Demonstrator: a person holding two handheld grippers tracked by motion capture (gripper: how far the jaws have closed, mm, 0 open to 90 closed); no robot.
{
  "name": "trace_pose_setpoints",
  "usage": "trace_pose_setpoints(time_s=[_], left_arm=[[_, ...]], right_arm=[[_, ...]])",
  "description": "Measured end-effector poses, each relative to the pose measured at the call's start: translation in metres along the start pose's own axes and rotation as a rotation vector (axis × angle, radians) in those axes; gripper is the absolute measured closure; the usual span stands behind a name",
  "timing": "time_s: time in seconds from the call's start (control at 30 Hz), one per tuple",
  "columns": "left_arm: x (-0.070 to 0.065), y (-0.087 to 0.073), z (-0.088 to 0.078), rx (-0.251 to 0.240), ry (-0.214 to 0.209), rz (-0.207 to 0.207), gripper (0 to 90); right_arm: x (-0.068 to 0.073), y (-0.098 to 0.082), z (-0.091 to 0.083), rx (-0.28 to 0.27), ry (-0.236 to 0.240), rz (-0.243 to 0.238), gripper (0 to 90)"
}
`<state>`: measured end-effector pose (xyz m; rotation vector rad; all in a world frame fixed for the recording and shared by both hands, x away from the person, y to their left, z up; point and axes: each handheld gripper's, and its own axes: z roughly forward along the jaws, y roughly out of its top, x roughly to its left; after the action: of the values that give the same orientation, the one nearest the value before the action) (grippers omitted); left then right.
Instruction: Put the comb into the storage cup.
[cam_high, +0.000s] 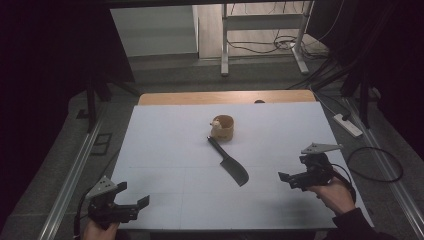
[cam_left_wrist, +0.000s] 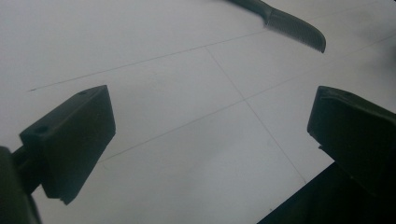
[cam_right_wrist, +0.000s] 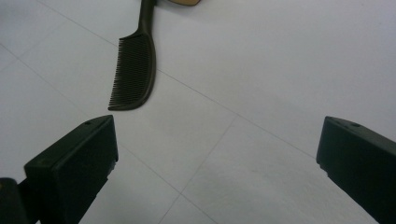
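Note:
A black comb (cam_high: 231, 165) with a thin handle lies flat on the white table top (cam_high: 165, 150), near the middle, its handle pointing at a small wooden cup (cam_high: 223, 127) just behind it. Something pale sits at the cup's left rim. My left gripper (cam_high: 132, 199) hovers at the front left corner, open and empty, well short of the comb (cam_left_wrist: 294, 29). My right gripper (cam_high: 292, 170) is at the front right, open and empty, aimed left toward the comb (cam_right_wrist: 134, 72), whose teeth face its left jaw. The cup's base (cam_right_wrist: 182, 2) peeks in at the top edge.
A wooden table edge (cam_high: 225, 96) shows behind the white top. A power strip (cam_high: 347, 125) and cables (cam_high: 375, 165) lie on the floor to the right. Metal rails (cam_high: 70, 180) run along both sides, and a frame (cam_high: 262, 35) stands behind.

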<state>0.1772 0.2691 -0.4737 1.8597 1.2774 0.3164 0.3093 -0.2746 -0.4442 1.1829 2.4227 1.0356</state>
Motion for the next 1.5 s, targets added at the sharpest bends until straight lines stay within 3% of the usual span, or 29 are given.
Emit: trace_pose_setpoints(time_s=[0.9,1.3,1.5], left_arm=[[0.000,0.001,0.003,0.025,-0.003,0.009,1.9],[-0.001,0.003,0.005,0.049,-0.004,0.023,2.2],[-0.001,0.003,0.005,0.050,-0.012,0.025,2.2]], right_arm=[[0.001,0.029,0.035,0.083,0.024,-0.021,0.0],[0.003,0.042,0.049,0.096,0.013,-0.056,0.0],[0.007,0.048,0.055,0.122,0.008,-0.049,0.0]])
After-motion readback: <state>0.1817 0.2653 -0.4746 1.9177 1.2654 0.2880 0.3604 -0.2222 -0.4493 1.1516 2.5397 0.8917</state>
